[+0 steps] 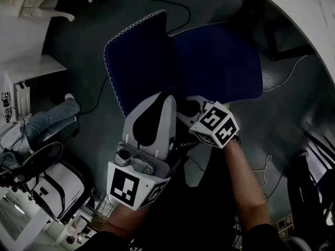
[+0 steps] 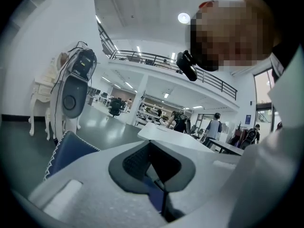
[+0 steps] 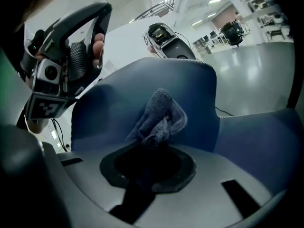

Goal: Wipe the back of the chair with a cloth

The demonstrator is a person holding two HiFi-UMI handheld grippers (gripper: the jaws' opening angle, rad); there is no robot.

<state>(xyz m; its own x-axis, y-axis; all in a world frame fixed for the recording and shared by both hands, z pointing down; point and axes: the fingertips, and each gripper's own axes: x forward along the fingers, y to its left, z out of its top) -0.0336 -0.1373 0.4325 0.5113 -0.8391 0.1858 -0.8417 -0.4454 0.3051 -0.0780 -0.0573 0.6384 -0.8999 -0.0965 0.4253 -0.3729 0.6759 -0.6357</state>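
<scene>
My left gripper [image 1: 166,102] is closest to the head cam, jaws pressed together w/ nothing in them, lying over the top of the blue chair back [image 1: 141,56]. My right gripper [image 3: 147,148] pinches a blue-grey cloth [image 3: 160,114], bunched against the backrest's seat-side face, next to the seat [image 1: 220,61].

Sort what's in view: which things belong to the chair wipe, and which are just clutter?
Job: chair, cloth, right gripper shut on the cloth.
Lying about: table, bag, a person's leg.
</scene>
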